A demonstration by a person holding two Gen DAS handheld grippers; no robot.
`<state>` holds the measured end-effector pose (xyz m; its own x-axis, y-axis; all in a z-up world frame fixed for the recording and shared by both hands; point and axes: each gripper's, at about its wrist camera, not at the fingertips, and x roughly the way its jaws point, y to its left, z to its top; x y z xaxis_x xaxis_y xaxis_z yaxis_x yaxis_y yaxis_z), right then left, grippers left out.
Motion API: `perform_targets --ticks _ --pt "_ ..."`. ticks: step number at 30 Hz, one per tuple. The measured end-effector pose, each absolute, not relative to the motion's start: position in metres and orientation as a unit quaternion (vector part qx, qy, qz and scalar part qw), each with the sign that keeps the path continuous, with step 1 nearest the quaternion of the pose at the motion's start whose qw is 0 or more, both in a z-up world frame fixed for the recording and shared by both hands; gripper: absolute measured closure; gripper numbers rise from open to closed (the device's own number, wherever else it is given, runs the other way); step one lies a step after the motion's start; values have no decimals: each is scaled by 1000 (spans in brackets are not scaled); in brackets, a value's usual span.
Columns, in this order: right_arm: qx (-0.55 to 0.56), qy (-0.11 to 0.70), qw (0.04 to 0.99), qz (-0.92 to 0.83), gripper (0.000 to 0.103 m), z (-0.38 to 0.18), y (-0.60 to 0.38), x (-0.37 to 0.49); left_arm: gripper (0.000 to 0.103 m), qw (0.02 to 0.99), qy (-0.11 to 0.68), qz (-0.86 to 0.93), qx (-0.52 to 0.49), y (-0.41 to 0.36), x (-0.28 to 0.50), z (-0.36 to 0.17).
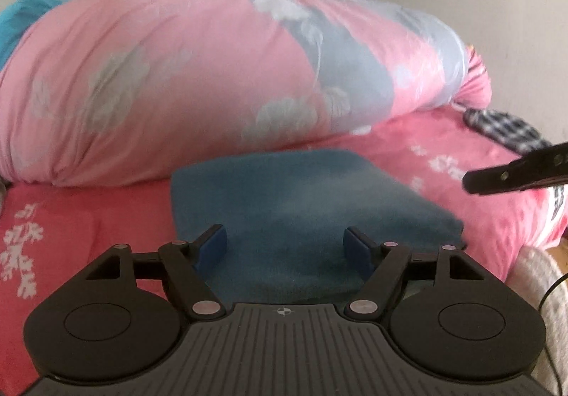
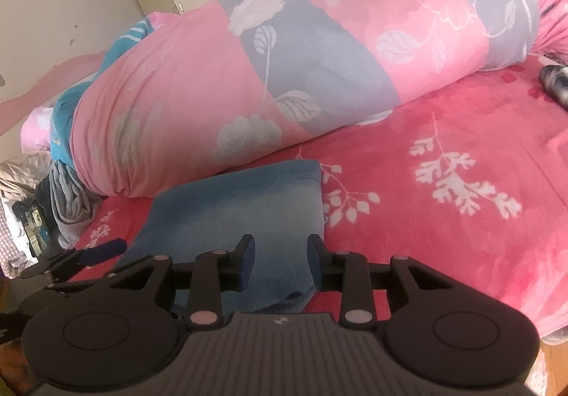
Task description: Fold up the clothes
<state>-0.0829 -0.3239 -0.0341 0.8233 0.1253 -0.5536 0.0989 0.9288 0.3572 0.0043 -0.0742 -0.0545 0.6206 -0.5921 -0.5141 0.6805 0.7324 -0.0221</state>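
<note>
A folded blue garment (image 1: pixel 305 215) is laid near the bed's (image 2: pixel 461 133) front edge; the left hand-held gripper (image 1: pixel 285 247) is spread wide above it, the right hand-held gripper (image 2: pixel 280 254) held narrower, nothing gripped.

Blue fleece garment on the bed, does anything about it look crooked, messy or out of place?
Nothing stands out. The folded blue fleece garment lies flat as a tidy rectangle on the pink floral bedsheet, just in front of the rolled pink and grey quilt. Both tools hover over its near edge without gripping it.

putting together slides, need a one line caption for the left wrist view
Open left gripper hovering over a folded blue garment on a pink bedspread, rolled floral quilt behind.
</note>
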Motion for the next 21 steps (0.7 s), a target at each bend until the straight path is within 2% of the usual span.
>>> perform_targets --ticks 6,21 --pt "176 304 936 11 68 -37 -317 -82 24 895 251 -357 90 -72 7 -57" --pt "145 281 949 -7 68 -26 -313 -88 18 892 262 -359 75 -68 11 -59"
